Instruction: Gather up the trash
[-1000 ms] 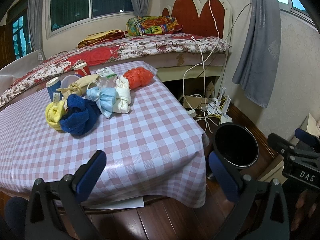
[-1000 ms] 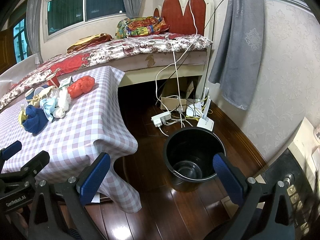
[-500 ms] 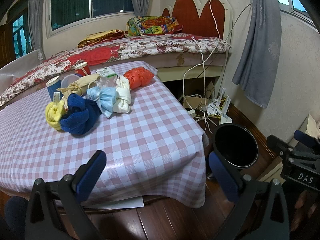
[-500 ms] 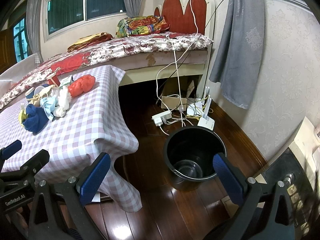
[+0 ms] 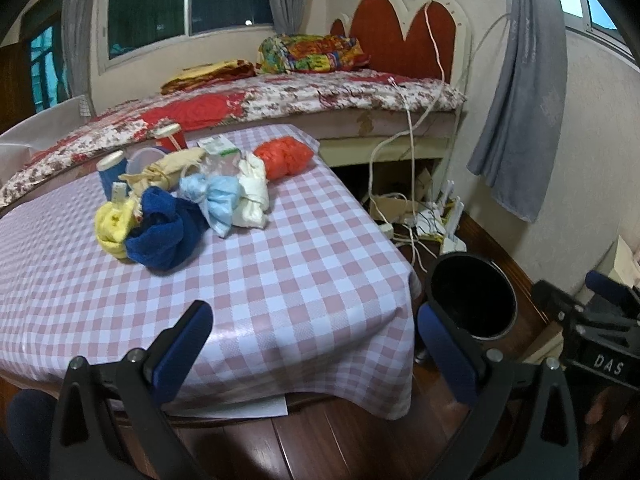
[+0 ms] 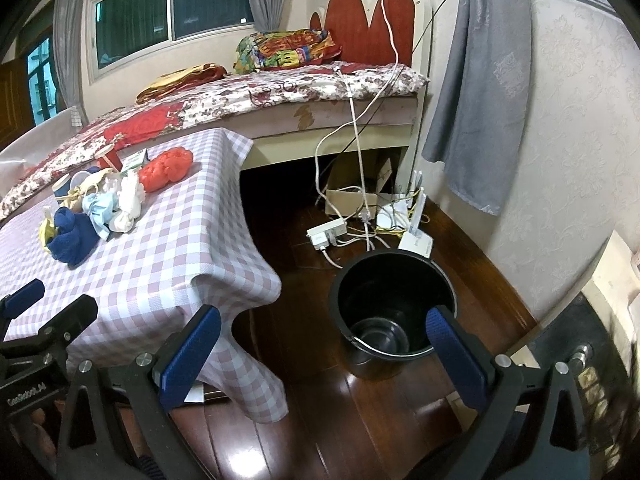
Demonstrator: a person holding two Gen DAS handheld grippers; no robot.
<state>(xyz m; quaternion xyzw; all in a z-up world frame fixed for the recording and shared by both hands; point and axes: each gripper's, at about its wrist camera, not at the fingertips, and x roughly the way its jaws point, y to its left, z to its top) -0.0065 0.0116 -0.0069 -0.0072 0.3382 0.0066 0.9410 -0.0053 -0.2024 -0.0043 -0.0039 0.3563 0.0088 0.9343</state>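
Nothing is really shifting versus a second ago: both views are framing the same scene, only a hair of drift. Left gripper [image 5: 312, 344] is hovering off the near edge of the bench [image 5: 280, 280] with the pink-and-white checked oilcloth, jaws spread wide, pinching nothing. Right gripper [image 6: 324, 344] is hanging lower and off to the side, over the dark wood floor, jaws likewise spread and empty, framing the round black plastic bucket [image 6: 394, 308].

Trash is sitting clustered at the far side of the bench: knotted dark-blue bag [image 5: 162, 236], yellow bundle [image 5: 110, 226], pale-blue bundle [image 5: 218, 200], white bundle [image 5: 252, 190], orange-red bag [image 5: 284, 156], plus cups behind. Bucket is standing on the floor just beside the bench corner, apparently so drops are short. Judging by the poses, left is lining up to reach the pile; no collection started, bucket looks empty.
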